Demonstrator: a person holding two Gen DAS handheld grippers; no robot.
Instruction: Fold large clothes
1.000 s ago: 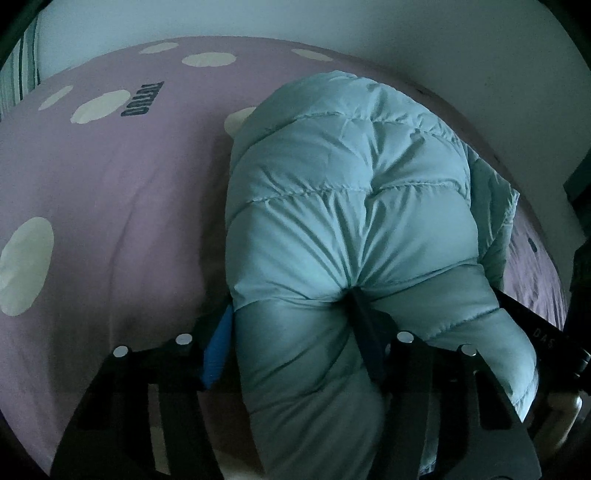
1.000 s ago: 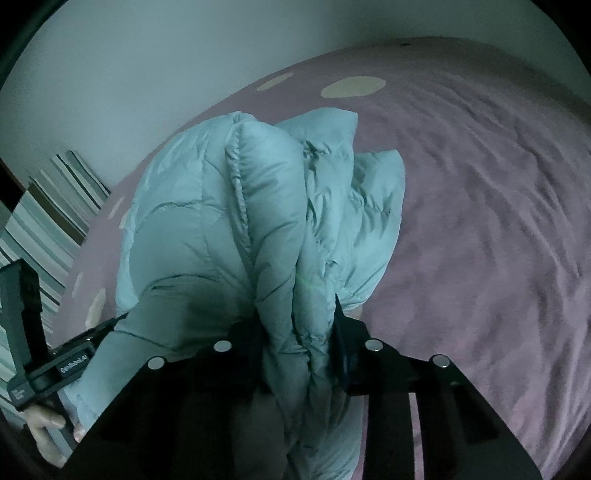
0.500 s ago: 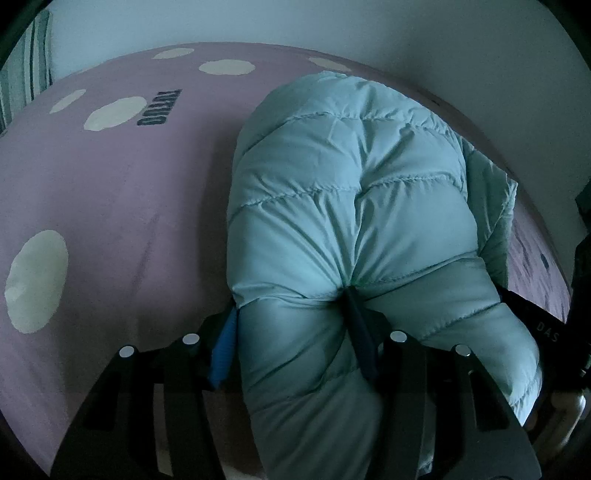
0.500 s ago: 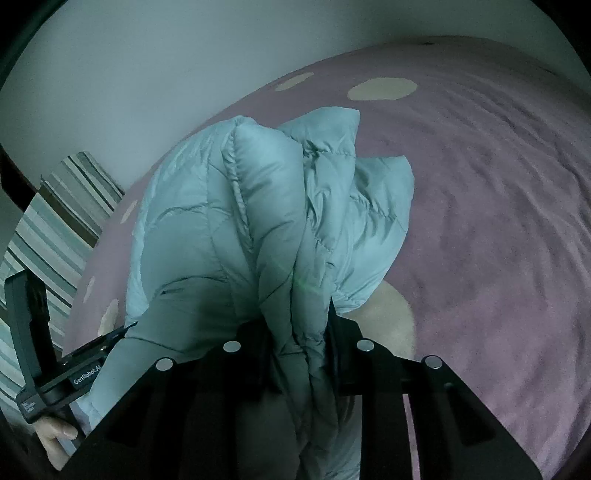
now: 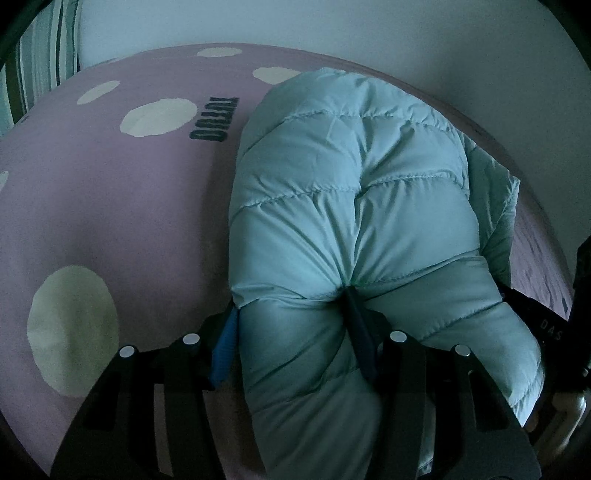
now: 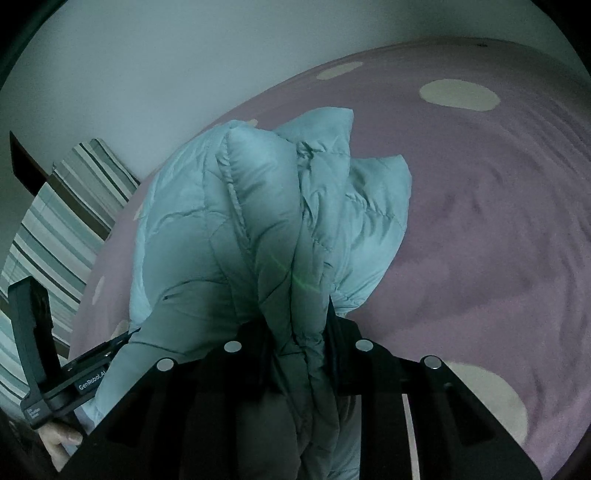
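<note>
A pale teal quilted down jacket [image 5: 343,206] lies bunched on a mauve bed cover [image 5: 110,206] with cream dots. My left gripper [image 5: 291,325] is shut on a thick padded fold of it, the blue pad [image 5: 225,339] pressed into one side and the dark finger sunk into the other. In the right wrist view the same jacket [image 6: 258,229] stands in a tall folded ridge. My right gripper [image 6: 295,332] is shut on a narrower bundle of its layers. The left gripper's body [image 6: 55,376] and a hand [image 6: 59,439] show at the lower left there.
A pale wall [image 5: 406,33] runs close behind the bed. Striped bedding or a pillow [image 6: 62,229] lies at the bed's left end. Dark lettering [image 5: 214,122] is printed on the cover beside the jacket. Open cover [image 6: 498,240] stretches to the right.
Both grippers have carried the jacket across the bed, so the printed lettering and the dots have slid nearer in the left view. A cream dot has appeared at the lower right in the right view.
</note>
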